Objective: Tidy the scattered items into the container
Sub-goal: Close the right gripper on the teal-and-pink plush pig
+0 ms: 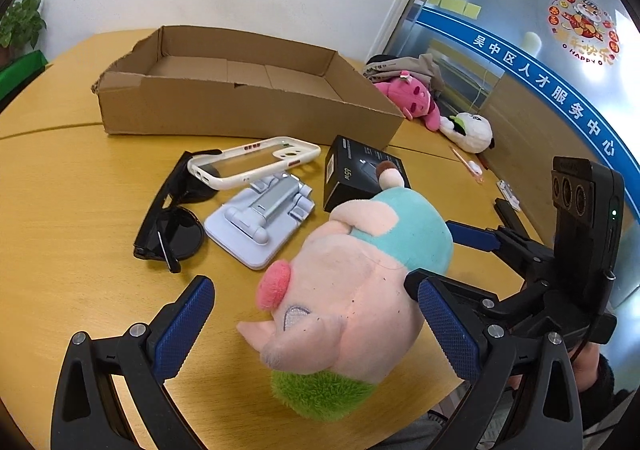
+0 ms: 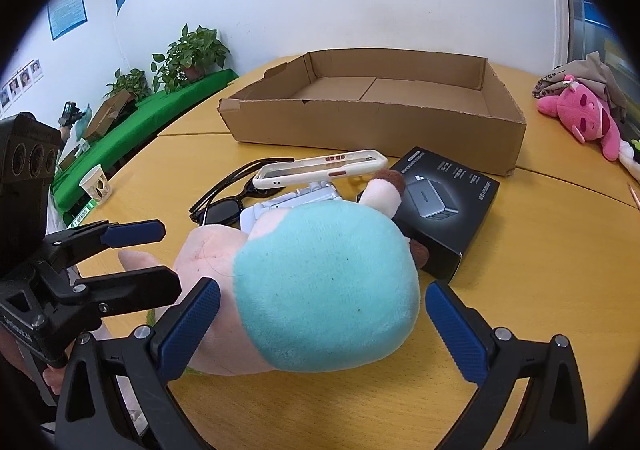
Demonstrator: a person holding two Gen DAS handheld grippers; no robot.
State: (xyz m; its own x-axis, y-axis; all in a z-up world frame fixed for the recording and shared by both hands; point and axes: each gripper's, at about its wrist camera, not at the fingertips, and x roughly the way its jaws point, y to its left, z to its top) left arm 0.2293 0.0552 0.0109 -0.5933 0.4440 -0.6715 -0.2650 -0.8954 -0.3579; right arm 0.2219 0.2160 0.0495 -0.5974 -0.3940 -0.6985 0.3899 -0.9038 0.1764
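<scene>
Spread wide, the left hand-held gripper point(image 1: 316, 324) and right hand-held gripper point(image 2: 322, 326) both straddle the plush pig point(image 1: 352, 290) lying on the tabletop point(image 1: 60, 190), cardboard box point(image 1: 248, 90) beyond.

An office or public service centre, this: a wooden worktop point(image 2: 540, 250) against white walls, a glass partition point(image 1: 500, 10) with a blue band point(image 1: 552, 90) of Chinese lettering and sticky notes point(image 1: 460, 6), wall notices point(image 2: 67, 8) and staff photos point(image 2: 24, 84), potted plants point(image 2: 192, 52) on a green ledge point(image 2: 132, 118).
</scene>
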